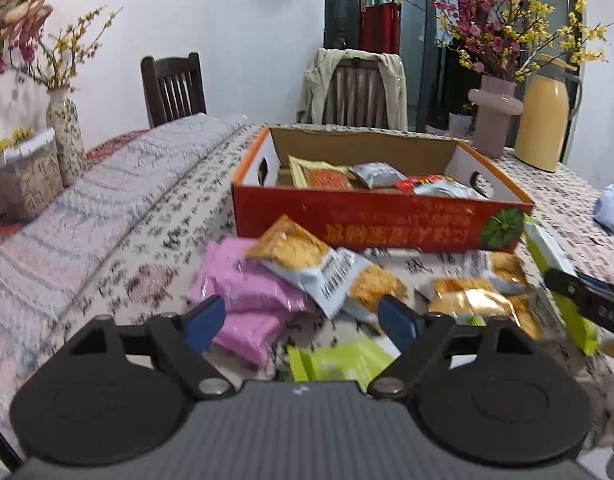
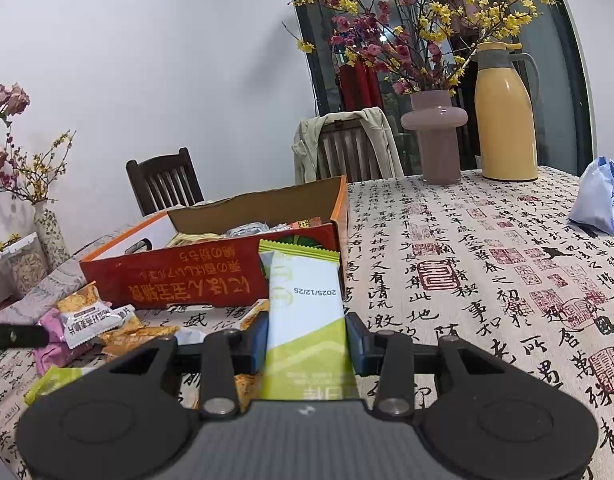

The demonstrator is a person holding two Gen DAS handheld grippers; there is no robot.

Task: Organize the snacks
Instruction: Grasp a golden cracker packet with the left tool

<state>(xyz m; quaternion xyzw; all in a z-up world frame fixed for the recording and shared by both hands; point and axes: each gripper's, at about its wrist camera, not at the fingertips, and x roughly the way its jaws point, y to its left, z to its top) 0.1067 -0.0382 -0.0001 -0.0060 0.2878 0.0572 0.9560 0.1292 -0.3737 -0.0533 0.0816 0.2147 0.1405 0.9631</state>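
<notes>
Several snack packets [image 1: 371, 176] inside red box [image 1: 347, 220]; left gripper [image 1: 307, 322] agape, right gripper [image 2: 307, 338] clutching green packet [image 2: 307, 312].

The red box [image 1: 359, 220] is matt cardboard, and the snack packs [image 1: 307, 260] are shiny plastic. The counter [image 2: 487, 260] wears a printed cloth. The yellow jug [image 2: 505, 120] looks smooth.

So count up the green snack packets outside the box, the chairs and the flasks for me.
Green packets: 2, one held in the right hand-held gripper
Chairs: 2
Flask: 1
Total: 5
</notes>
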